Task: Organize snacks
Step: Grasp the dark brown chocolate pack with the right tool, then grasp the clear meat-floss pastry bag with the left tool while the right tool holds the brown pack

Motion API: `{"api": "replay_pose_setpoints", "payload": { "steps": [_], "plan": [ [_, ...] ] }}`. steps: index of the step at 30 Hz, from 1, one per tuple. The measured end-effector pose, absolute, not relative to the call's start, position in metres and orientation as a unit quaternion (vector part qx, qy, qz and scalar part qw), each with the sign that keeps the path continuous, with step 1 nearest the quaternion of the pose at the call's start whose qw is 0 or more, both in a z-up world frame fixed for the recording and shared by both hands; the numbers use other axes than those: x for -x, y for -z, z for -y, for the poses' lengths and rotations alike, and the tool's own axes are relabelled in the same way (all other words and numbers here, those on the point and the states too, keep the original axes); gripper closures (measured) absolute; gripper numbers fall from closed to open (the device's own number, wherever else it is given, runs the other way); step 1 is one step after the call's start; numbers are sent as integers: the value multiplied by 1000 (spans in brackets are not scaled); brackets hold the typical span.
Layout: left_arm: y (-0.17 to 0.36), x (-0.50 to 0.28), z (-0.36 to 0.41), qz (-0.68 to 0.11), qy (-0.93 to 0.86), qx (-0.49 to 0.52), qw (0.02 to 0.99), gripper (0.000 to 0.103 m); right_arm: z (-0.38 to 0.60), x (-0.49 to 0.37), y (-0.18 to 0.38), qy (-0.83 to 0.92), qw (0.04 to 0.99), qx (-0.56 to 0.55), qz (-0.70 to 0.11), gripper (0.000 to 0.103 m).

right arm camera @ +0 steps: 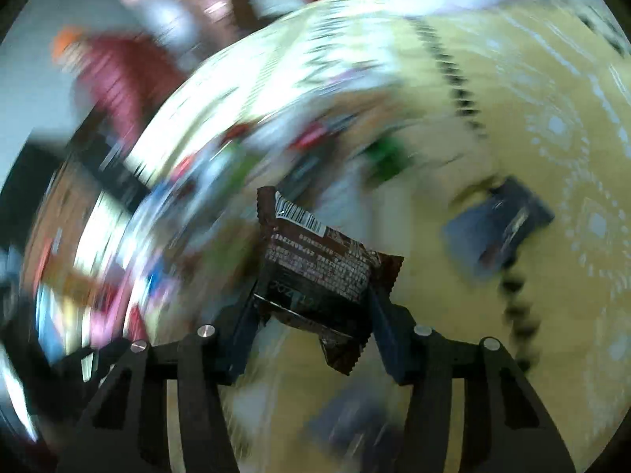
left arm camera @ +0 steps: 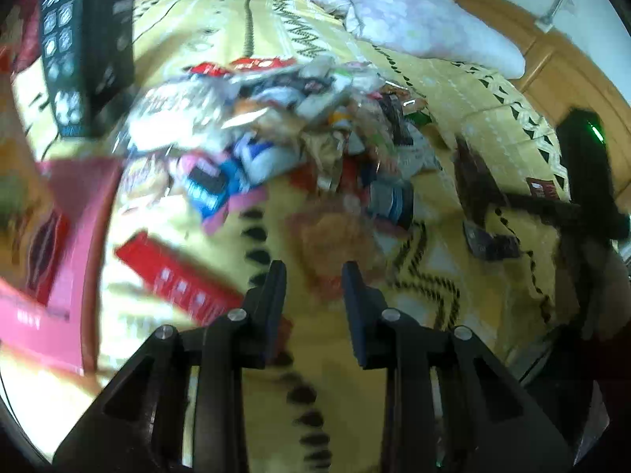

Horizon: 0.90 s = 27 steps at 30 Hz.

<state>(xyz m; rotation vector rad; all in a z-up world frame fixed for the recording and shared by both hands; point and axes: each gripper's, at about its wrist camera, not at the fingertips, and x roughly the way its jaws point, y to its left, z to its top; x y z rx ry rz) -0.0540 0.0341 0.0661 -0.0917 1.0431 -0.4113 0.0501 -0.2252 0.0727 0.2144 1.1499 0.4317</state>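
A dark brown snack packet (right arm camera: 315,264) sits between the 2 fingers of the right hand-held gripper (right arm camera: 313,307), clamped at its lower part, barcode end tilted up and away to the left, long axis running diagonally. Beneath it lies a yellow patterned bed cover (right arm camera: 552,276). The left hand-held gripper (left arm camera: 313,276) is closed as far as it goes and holds nothing, hovering near the pile of snacks (left arm camera: 276,126) and a red box (left arm camera: 177,280).

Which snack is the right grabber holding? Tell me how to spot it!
Find the yellow patterned blanket. Above it, the right gripper pinches a dark brown snack packet. Unlike the blurry wrappers around it, it has zigzag ends, a white barcode and small white print.
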Motion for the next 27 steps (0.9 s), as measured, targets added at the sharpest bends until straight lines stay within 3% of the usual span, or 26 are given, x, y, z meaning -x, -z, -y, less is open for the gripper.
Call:
{"api": "replay_pose_setpoints", "payload": {
  "steps": [4, 7, 9, 11, 15, 20, 23, 27],
  "plan": [
    [-58, 59, -42, -514, 200, 69, 831, 72, 177, 0, -68, -298, 777, 21, -554, 46],
    [-58, 59, -45, -518, 191, 96, 829, 72, 161, 17, -66, -299, 774, 85, -551, 39],
    [-60, 60, -45, -515, 189, 99, 830, 70, 167, 20, -77, -277, 789, 67, -545, 22],
    [-61, 62, -44, -515, 187, 96, 831, 69, 182, 28, -88, -229, 809, 16, -542, 16],
    [-62, 65, -46, -513, 190, 94, 832, 67, 212, 50, -78, -165, 788, -150, -573, 15],
    [-58, 66, -52, -520, 185, 94, 828, 66, 215, 62, -50, -171, 741, -246, -601, 19],
    [-56, 64, -58, -525, 180, 108, 825, 66, 219, 53, -50, -187, 733, -306, -578, 20],
    [-56, 60, -62, -529, 175, 120, 822, 64, 231, 8, -38, -166, 735, -277, -596, 27]
  ]
}}
